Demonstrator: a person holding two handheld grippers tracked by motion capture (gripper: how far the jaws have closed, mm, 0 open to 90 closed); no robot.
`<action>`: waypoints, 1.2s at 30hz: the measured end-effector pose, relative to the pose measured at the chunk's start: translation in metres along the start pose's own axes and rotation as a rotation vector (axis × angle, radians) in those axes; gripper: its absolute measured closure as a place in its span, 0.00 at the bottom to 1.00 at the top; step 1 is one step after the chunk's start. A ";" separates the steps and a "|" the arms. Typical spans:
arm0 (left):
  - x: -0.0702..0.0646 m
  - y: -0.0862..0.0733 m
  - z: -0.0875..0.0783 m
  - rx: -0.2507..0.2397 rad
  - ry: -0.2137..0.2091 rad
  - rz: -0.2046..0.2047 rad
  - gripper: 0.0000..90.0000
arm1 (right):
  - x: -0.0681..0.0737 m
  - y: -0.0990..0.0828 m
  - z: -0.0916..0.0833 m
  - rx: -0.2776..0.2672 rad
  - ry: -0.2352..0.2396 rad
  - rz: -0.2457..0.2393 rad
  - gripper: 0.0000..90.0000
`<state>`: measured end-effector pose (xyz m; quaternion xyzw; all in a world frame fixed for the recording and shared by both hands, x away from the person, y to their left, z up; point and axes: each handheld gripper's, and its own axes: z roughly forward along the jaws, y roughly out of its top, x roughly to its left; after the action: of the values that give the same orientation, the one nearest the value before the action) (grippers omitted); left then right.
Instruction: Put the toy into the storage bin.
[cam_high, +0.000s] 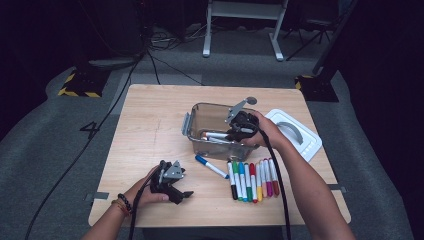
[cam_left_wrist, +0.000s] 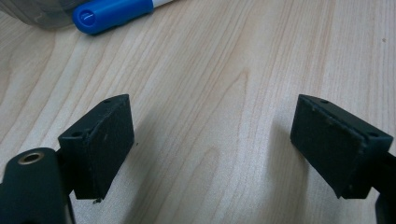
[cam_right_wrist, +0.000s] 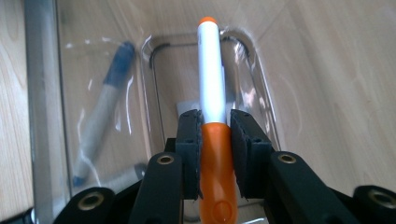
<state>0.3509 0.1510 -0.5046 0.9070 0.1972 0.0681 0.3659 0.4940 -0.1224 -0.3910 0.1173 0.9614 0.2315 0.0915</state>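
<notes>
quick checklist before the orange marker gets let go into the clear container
1. Grip: right hand-held gripper shut on the orange marker: ok.
2. Marker over the clear container, inside its rim: ok.
3. Room on the container floor beside the blue marker inside: ok.
4. Lid off, set aside to the right: ok.
5. Left hand-held gripper away from the container, jaws apart, holding nothing: ok.
6. Marker touching the container floor: cannot tell.

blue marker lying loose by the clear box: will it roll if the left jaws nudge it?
Probably. The blue marker looks round and smooth, lying flat on the bare wooden table, so a sideways nudge would likely roll it. It looks stiff and light; pushed along its length, it should slide rather than bend.
</notes>
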 end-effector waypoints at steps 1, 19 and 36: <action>0.000 0.000 0.000 0.000 0.000 0.000 0.15 | 0.001 0.000 0.001 0.007 0.007 0.000 0.83; 0.000 0.000 0.000 0.000 0.000 0.000 0.15 | 0.000 -0.004 -0.011 -0.030 -0.011 0.022 0.70; 0.000 0.000 0.000 0.000 0.000 0.000 0.15 | 0.018 -0.038 -0.079 -0.290 -0.183 0.134 0.42</action>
<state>0.3510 0.1510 -0.5046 0.9070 0.1971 0.0680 0.3659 0.4515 -0.1837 -0.3415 0.1871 0.8958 0.3614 0.1789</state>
